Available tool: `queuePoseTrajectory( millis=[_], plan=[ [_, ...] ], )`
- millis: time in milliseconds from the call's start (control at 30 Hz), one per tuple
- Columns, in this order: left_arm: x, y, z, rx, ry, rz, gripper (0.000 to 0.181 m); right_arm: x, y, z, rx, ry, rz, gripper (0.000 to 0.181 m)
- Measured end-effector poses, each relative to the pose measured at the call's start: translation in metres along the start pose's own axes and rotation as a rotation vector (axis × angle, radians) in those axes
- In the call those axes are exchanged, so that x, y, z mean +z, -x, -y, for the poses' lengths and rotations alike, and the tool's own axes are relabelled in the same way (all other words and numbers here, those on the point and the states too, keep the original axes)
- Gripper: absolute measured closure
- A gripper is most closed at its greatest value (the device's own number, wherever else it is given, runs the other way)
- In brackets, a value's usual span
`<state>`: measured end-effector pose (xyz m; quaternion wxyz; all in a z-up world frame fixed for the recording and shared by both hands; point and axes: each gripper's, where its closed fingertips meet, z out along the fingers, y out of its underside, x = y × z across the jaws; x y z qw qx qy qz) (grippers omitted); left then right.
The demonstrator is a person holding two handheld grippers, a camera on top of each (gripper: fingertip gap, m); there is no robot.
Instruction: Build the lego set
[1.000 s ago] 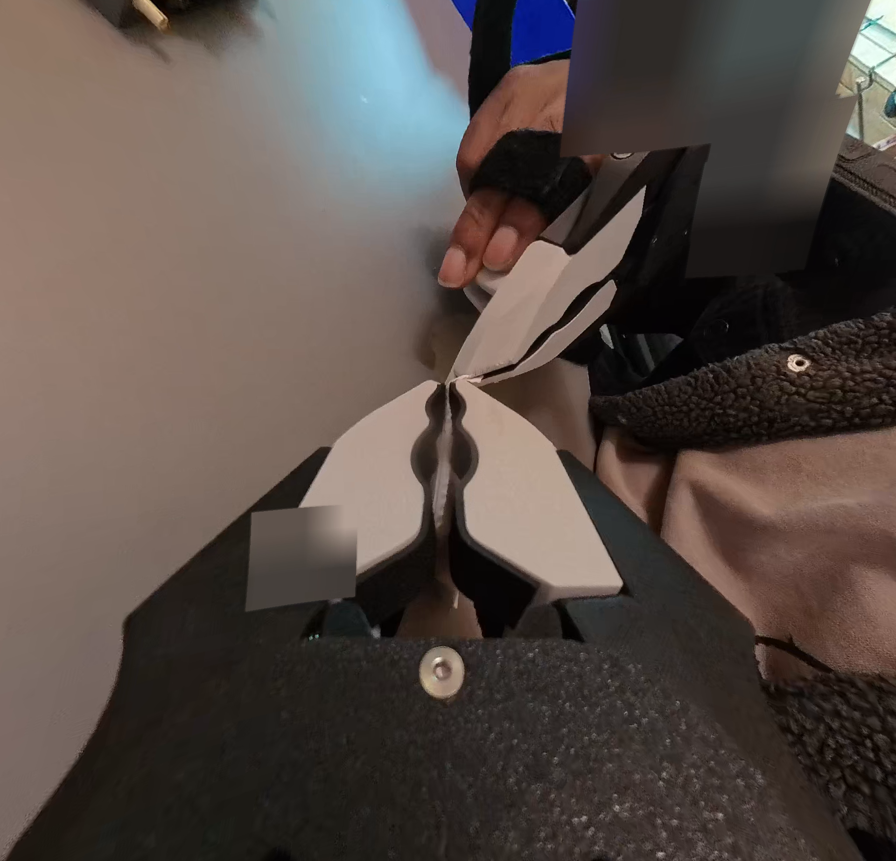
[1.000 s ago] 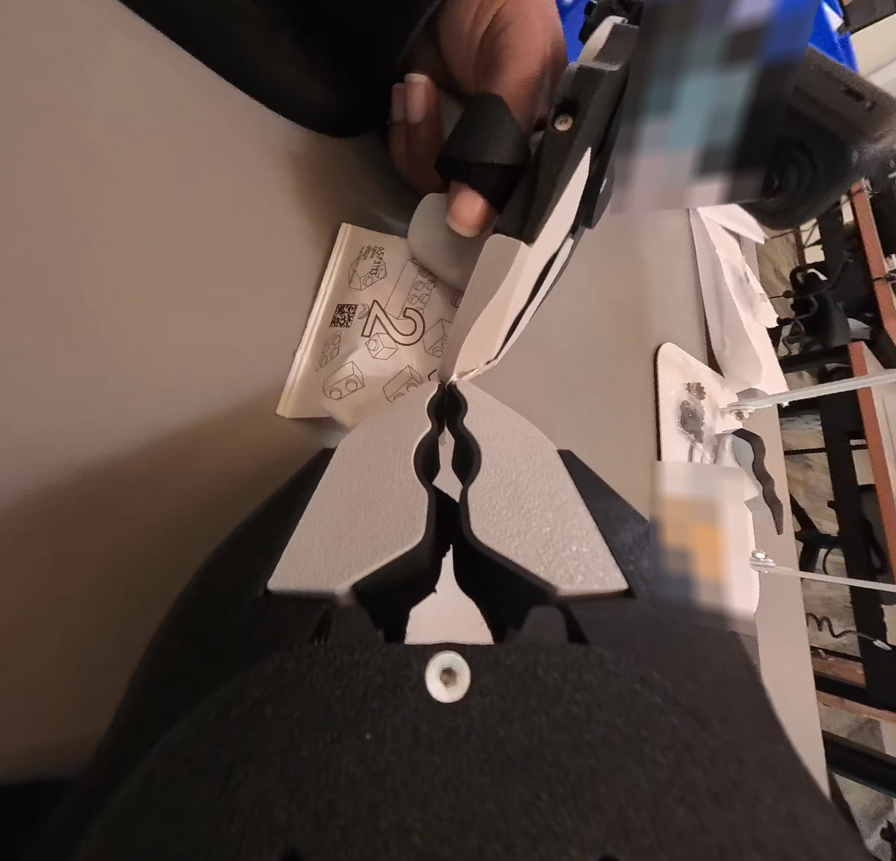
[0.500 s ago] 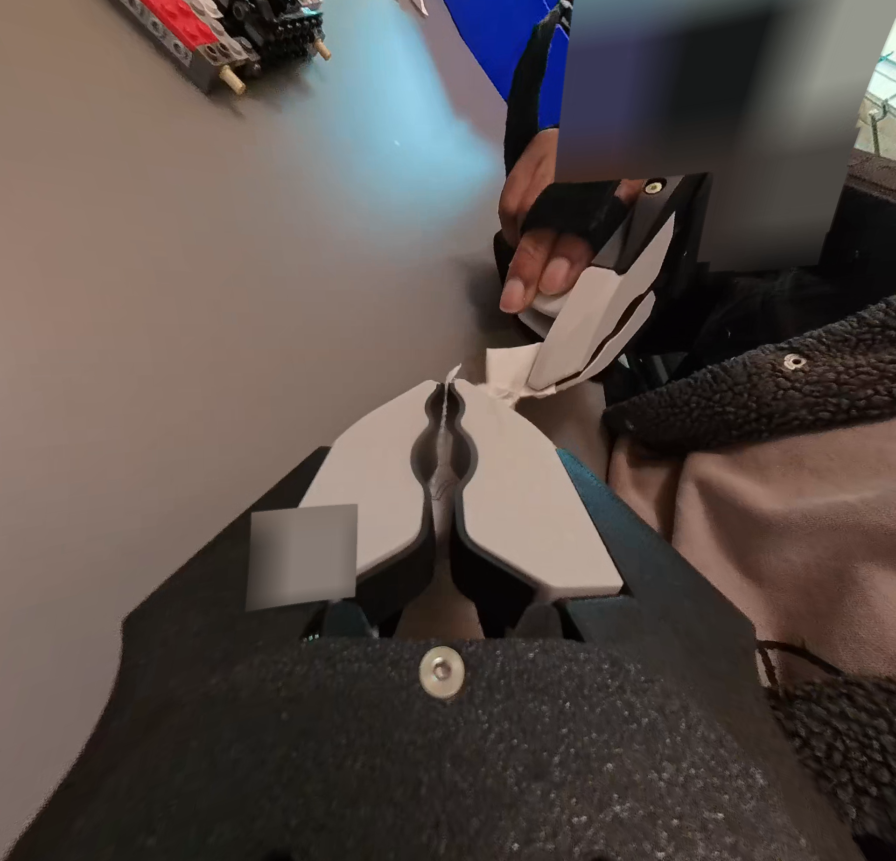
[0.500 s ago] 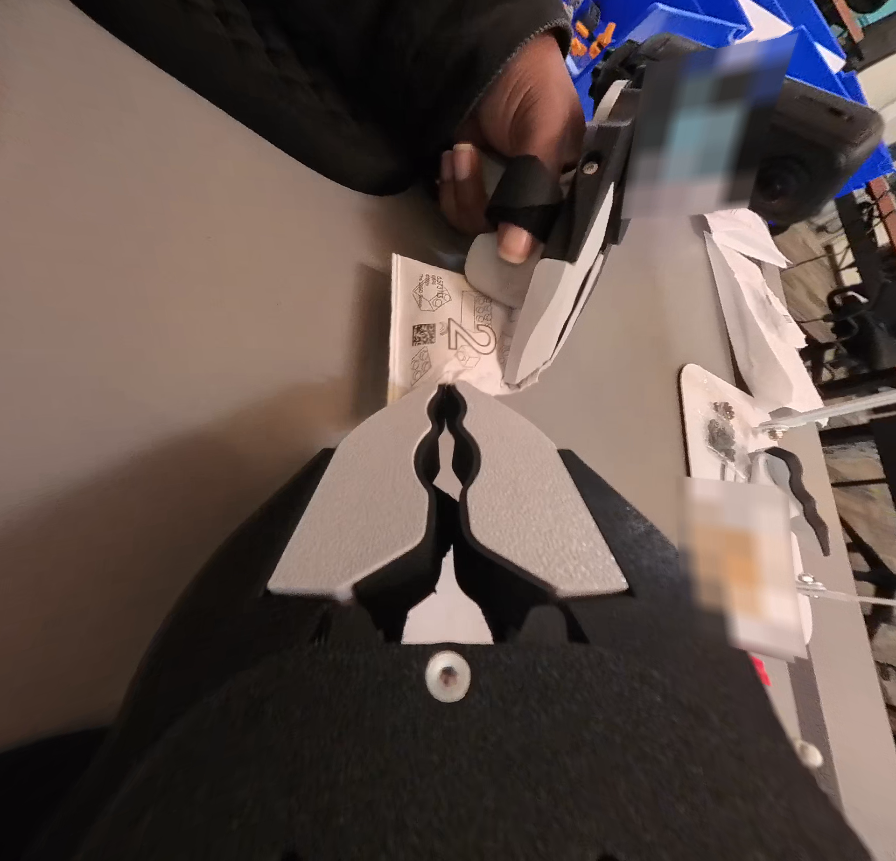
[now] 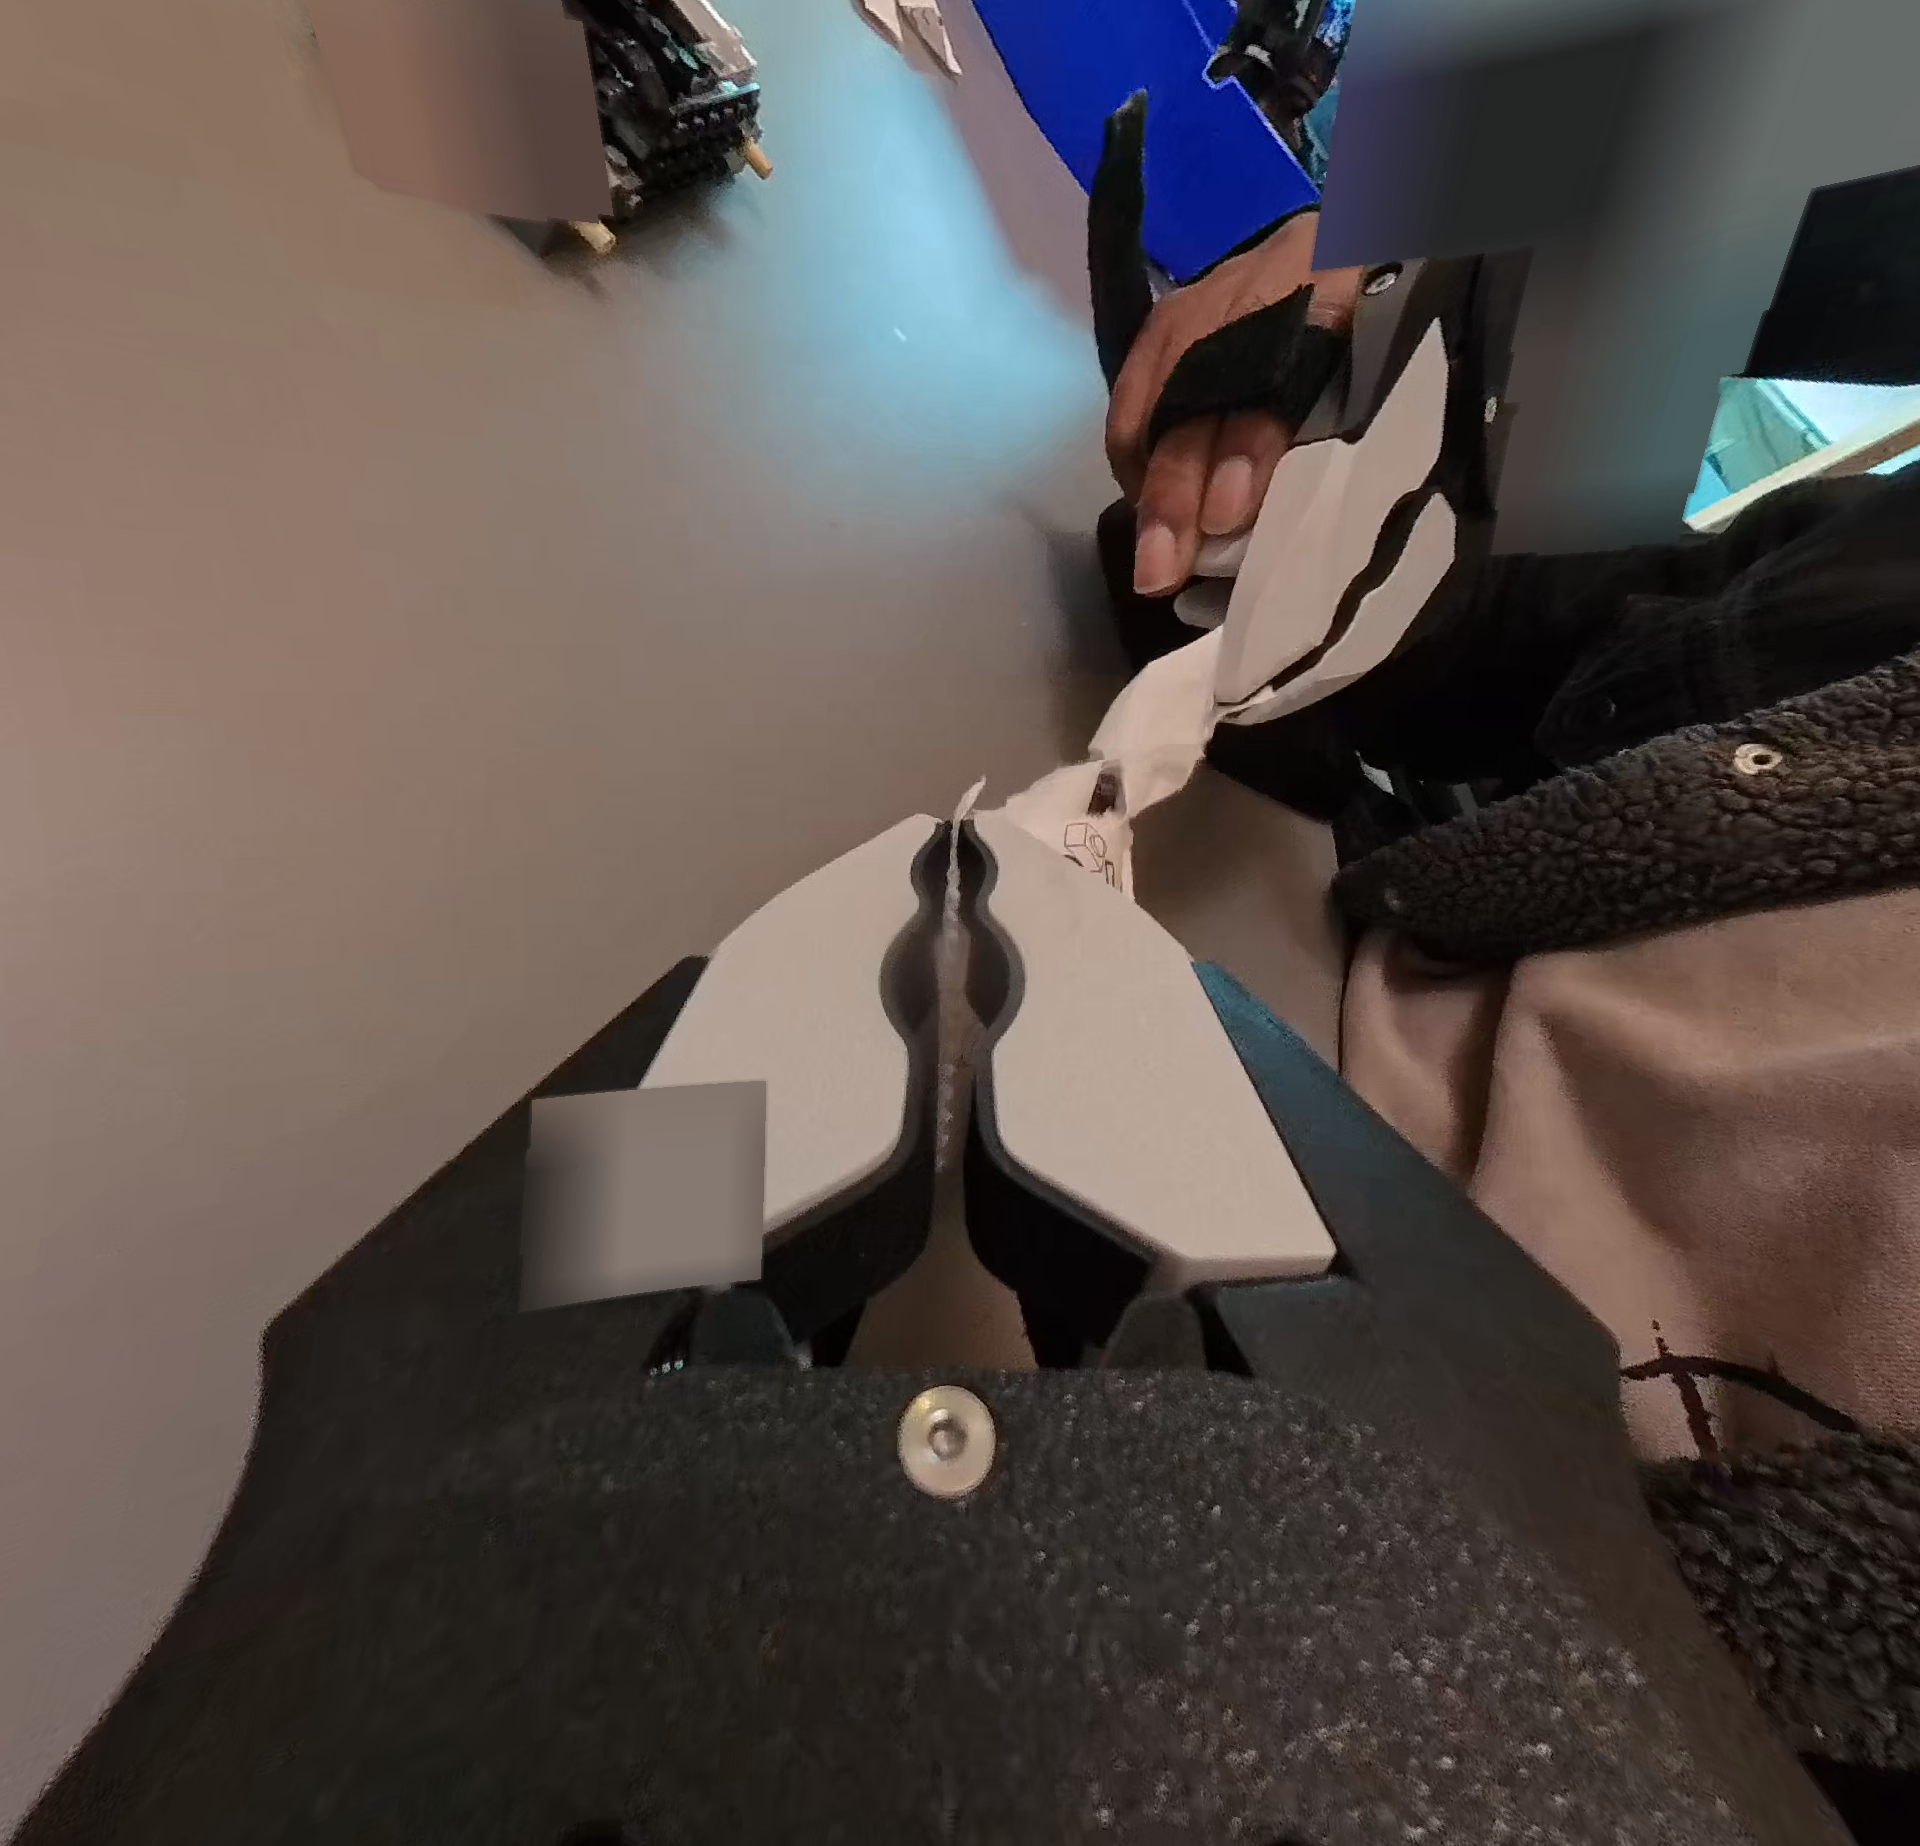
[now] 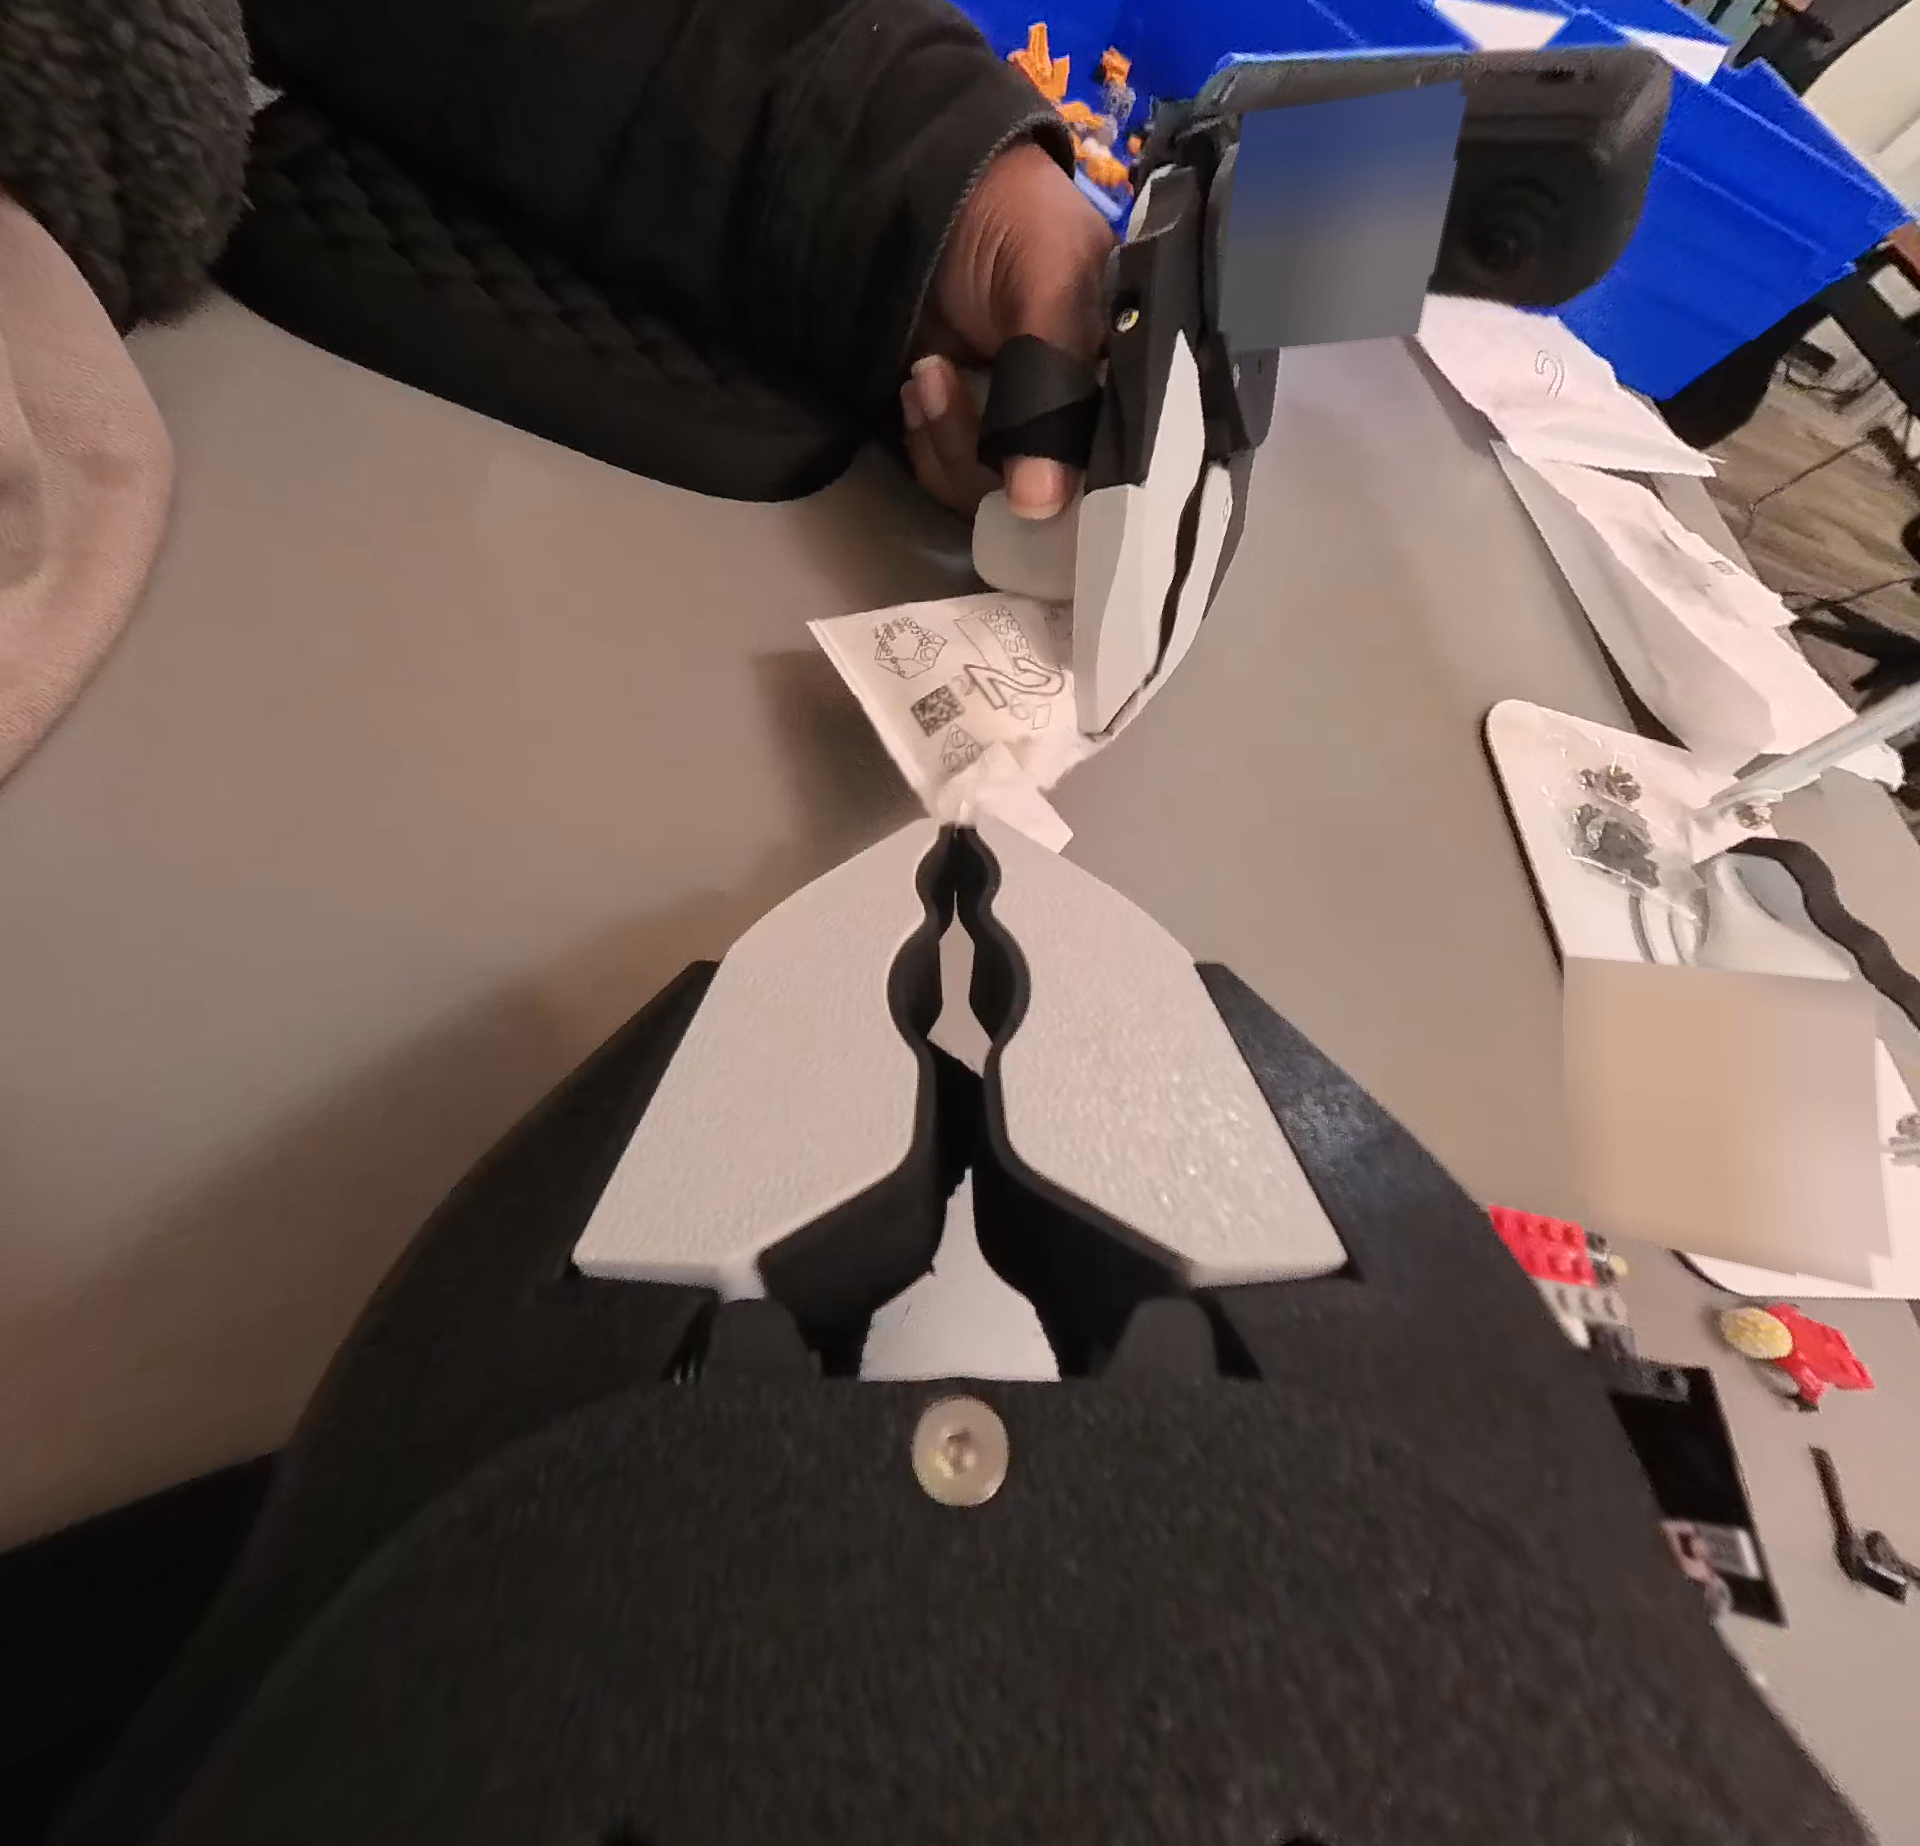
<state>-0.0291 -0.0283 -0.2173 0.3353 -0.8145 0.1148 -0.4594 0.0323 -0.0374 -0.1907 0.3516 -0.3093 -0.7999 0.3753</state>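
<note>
A white paper parts bag (image 6: 940, 669) with printed brick drawings hangs stretched and crumpled between my two grippers, just above the grey table (image 6: 468, 757). My left gripper (image 5: 958, 828) is shut on one torn edge of the bag (image 5: 1148, 742). My right gripper (image 6: 958, 832) is shut on the other crumpled edge. Each view also shows the other gripper farther off: the right one (image 5: 1242, 700) and the left one (image 6: 1107, 726), both pinching the bag. A hand holds each gripper.
A partly built black lego model (image 5: 675, 123) sits at the far left of the table. Blue bins (image 6: 1714, 186) line the back. A white tray (image 6: 1527, 757) of small parts, more paper bags (image 6: 1662, 570) and loose red bricks (image 6: 1818, 1365) lie to the right. Spacing between my two grippers at the tips: around 8 cm.
The two grippers, tip to tip a second ago, have pulled apart. The bag now stretches and tears between them, and both views have swung to show more of the table.
</note>
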Motion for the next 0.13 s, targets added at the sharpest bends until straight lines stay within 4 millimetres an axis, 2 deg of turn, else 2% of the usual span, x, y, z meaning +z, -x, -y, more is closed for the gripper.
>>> queuePoseTrajectory(
  millis=[133],
  plan=[
    [0.0015,-0.0017,-0.0009,0.017,0.008,0.001,0.18,-0.0053,0.0003,-0.0014,0.036,-0.016,-0.011,0.181]
  ],
)
